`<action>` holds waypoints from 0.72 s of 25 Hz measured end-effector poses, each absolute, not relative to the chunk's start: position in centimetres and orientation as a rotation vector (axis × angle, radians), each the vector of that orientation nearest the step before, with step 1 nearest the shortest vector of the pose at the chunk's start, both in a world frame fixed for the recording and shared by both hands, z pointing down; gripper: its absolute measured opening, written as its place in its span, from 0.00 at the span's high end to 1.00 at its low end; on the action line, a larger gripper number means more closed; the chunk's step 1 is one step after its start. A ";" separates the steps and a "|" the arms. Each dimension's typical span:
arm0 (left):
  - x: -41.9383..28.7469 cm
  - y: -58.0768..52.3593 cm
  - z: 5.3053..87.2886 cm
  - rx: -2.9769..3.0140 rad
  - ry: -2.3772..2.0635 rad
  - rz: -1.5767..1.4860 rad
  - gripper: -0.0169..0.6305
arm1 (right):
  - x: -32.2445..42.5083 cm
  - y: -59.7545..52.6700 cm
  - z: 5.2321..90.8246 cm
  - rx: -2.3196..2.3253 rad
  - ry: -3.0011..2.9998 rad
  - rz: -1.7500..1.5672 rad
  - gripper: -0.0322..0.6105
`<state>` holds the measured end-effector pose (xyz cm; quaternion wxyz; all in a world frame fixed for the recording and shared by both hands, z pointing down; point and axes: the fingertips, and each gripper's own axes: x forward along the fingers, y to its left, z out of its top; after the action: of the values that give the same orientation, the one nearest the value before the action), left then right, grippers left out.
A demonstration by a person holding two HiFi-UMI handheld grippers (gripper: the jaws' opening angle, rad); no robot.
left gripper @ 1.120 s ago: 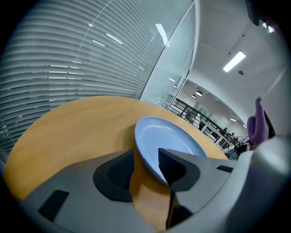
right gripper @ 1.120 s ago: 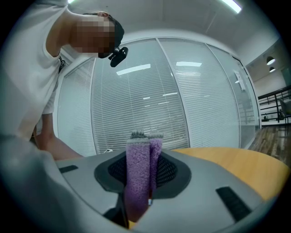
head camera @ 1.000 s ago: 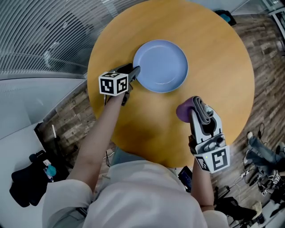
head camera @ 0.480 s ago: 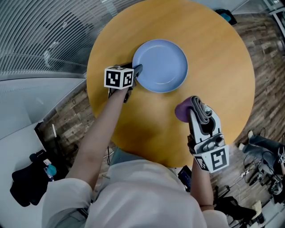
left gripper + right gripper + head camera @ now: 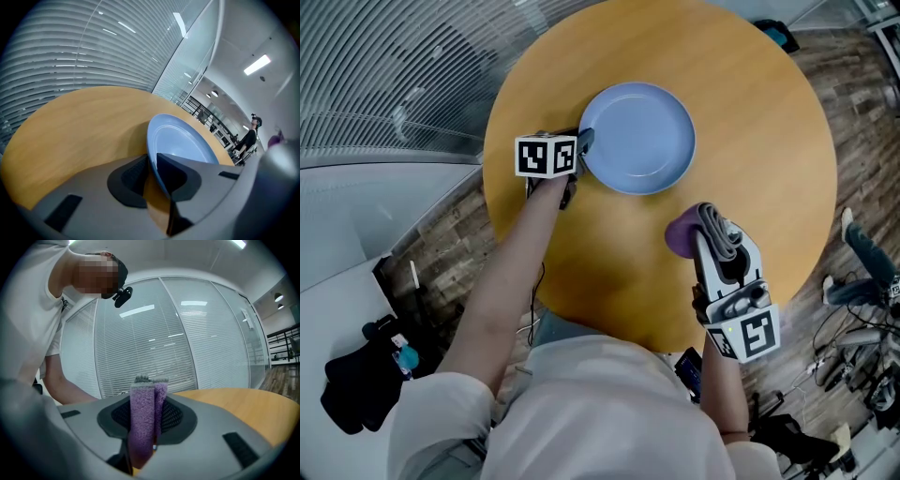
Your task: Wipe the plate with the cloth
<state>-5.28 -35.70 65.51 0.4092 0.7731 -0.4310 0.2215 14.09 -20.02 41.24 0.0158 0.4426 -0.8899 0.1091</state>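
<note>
Blue plate (image 5: 642, 141) in the upper middle of the head view, lying on the round wooden table (image 5: 769, 141). Left gripper (image 5: 584, 145) at the plate's left edge, jaws just closed in, pads now pressing the rim from either side. Right gripper (image 5: 701, 225) lower right of centre, well apart from the plate, clamped tight on a folded purple cloth (image 5: 682, 234), grey side draped back over the gripper's top.
</note>
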 end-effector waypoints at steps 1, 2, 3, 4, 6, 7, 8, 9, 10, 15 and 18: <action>-5.4 -35.9 65.3 1.936 -1.085 0.505 0.87 | 14.1 -20.0 41.2 1.376 -2.767 0.337 0.79; -5.5 -36.2 65.0 1.922 -1.081 0.441 0.89 | 14.1 -20.0 41.2 1.376 -2.765 0.335 0.79; -5.6 -36.3 64.7 1.910 -1.069 0.376 0.91 | 14.2 -20.0 41.1 1.376 -2.764 0.333 0.79; -5.5 -36.3 64.5 1.903 -1.049 0.320 0.92 | 14.2 -19.9 41.1 1.375 -2.763 0.331 0.79; -5.2 -35.9 64.1 1.911 -1.004 0.278 0.92 | 14.3 -19.9 41.0 1.372 -2.762 0.325 0.79; -5.1 -35.5 63.8 1.928 -0.993 0.282 0.92 | 14.3 -19.9 40.9 1.370 -2.762 0.321 0.79; -5.1 -35.2 63.4 1.948 -0.987 0.287 0.92 | 14.3 -19.9 40.8 1.368 -2.763 0.317 0.79; -5.0 -34.9 63.0 1.965 -0.985 0.289 0.92 | 14.3 -19.8 40.7 1.367 -2.764 0.314 0.79; -5.0 -34.6 62.7 1.977 -0.986 0.287 0.92 | 14.3 -19.8 40.6 1.365 -2.765 0.312 0.79; -5.9 -33.3 60.5 1.999 -0.997 0.230 0.91 | 13.3 -19.4 40.1 1.347 -2.781 0.297 0.79; -6.8 -32.1 58.7 2.008 -1.005 0.164 0.91 | 12.5 -18.6 39.4 1.331 -2.794 0.272 0.79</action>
<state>-6.78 -32.08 58.72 0.4303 0.8051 -0.4029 0.0659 12.50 -18.61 39.39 0.0173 0.4284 -0.8992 0.0874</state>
